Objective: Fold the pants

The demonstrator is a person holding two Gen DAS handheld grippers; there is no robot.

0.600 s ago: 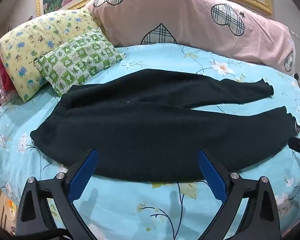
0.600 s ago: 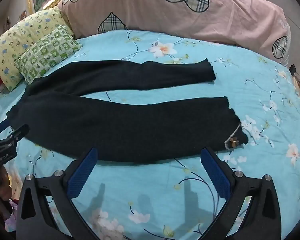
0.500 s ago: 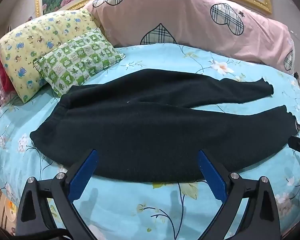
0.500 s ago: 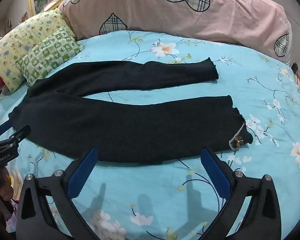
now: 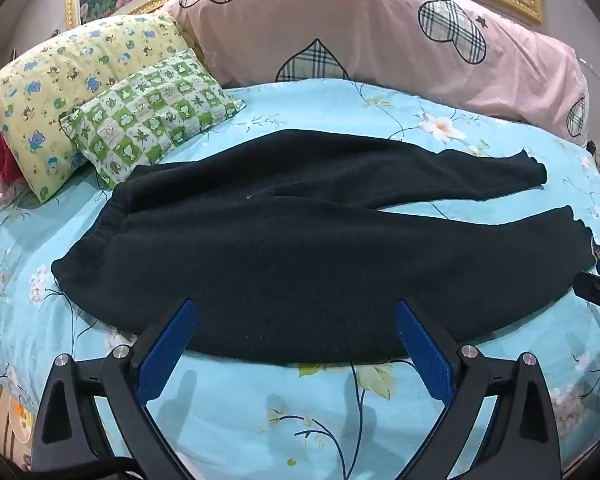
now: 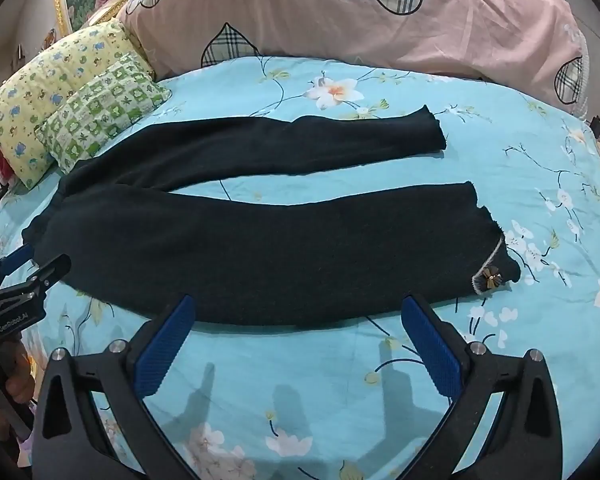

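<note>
so far nothing is folded: my left hand-held gripper (image 5: 292, 344) and right hand-held gripper (image 6: 298, 340) hover spread apart, empty, over the near bed (image 6: 320, 400) edge; beyond them the black pants (image 6: 260, 248) lie flat, legs parted, every fold remaining.

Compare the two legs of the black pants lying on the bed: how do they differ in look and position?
The near leg of the black knit pants lies closest to the grippers; the far leg lies nearer the pink quilt. The near leg's cuff carries a small bow trim; the far leg's cuff shows none. The near leg reaches further right. Both lie flat, unfolded, on the blue floral sheet.
</note>
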